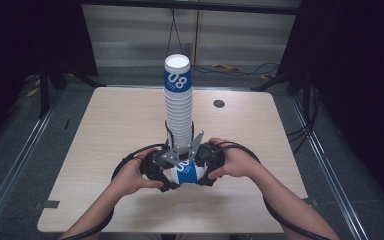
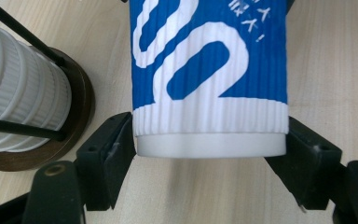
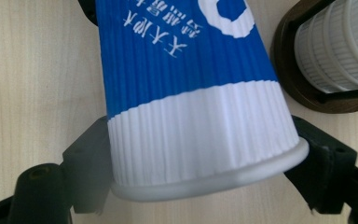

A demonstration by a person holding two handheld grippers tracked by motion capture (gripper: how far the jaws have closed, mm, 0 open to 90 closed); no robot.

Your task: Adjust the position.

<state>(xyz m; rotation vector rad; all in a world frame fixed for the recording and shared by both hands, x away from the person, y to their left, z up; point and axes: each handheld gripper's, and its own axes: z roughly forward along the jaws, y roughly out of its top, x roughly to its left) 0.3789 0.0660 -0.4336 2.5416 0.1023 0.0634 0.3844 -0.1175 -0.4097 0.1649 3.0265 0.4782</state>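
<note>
A person's two hands meet at the near middle of a pale wooden counter [image 1: 105, 130], each working a black two-jaw claw on a single blue-and-white ribbed paper cup [image 1: 186, 171] that lies on its side between them, held just above or on the wood. The left claw [image 1: 167, 175], seen from above at the left of the cup, has its jaws closed on one end of the cup; in the left gripper view, the pads sit against both sides of the cup [image 2: 209, 74] just below its white ribbed band, next to the smooth white base. The right claw [image 1: 200, 172] grips the other end: in the right gripper view, its jaws bracket the cup [image 3: 191, 93] at the rolled rim, the cup slanting across the frame with white lettering on the blue. The left hand [image 1: 130, 177] and the right hand [image 1: 235, 162] wrap the claw bodies, with black cables looping back along the forearms. Just beyond the held cup, a tall stack of nested cups [image 1: 178, 105] rises upright from a dark round stand [image 2: 77, 116] with thin black rods, its top cup showing the same blue print. Farther back on the counter is a small dark round hole [image 1: 219, 103], and beyond the far edge a grey floor [image 1: 130, 75] with cables runs to a pale wall.
</note>
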